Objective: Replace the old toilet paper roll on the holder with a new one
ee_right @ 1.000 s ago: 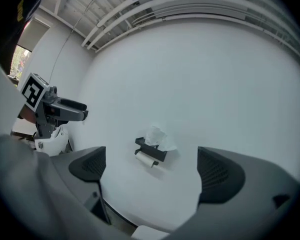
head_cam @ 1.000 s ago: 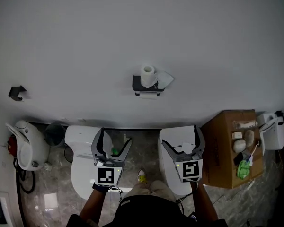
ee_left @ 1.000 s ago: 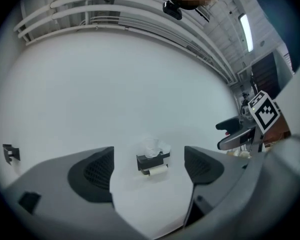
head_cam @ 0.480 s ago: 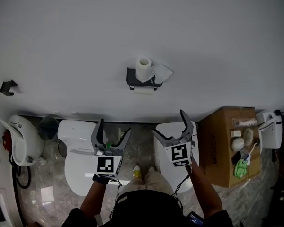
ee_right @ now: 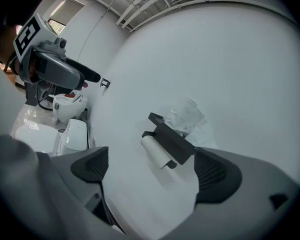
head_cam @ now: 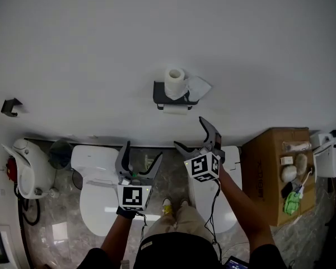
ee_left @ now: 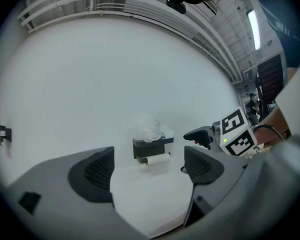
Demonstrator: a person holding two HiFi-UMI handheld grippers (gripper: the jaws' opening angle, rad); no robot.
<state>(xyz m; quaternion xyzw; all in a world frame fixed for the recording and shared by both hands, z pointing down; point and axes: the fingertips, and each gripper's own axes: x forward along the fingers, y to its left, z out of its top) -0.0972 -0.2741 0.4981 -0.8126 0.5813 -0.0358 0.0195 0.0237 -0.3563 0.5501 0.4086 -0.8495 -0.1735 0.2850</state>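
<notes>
A black wall holder [head_cam: 173, 100] carries a thin old roll [head_cam: 176, 110] on its bar. A fresh roll [head_cam: 175, 82] stands on its top shelf beside crumpled white wrap [head_cam: 199, 87]. My left gripper [head_cam: 141, 153] is open and empty, below and left of the holder. My right gripper [head_cam: 189, 132] is tilted and open just below the holder; its jaws have just been closing slightly with nothing between them. The left gripper view frames the holder [ee_left: 152, 146] and old roll [ee_left: 156, 159] between my jaws. In the right gripper view, the old roll [ee_right: 155, 151] lies ahead.
Two white toilets [head_cam: 95, 200] [head_cam: 221, 206] stand on the marble floor below the grippers. A cardboard box [head_cam: 266, 172] with small items sits at the right. At the left are a white appliance [head_cam: 22, 170], a grey bin [head_cam: 61, 153] and a black wall hook [head_cam: 11, 106].
My right gripper has moved up and left from over the right toilet toward the holder, rolling as it went. The left gripper has edged toward the wall.
</notes>
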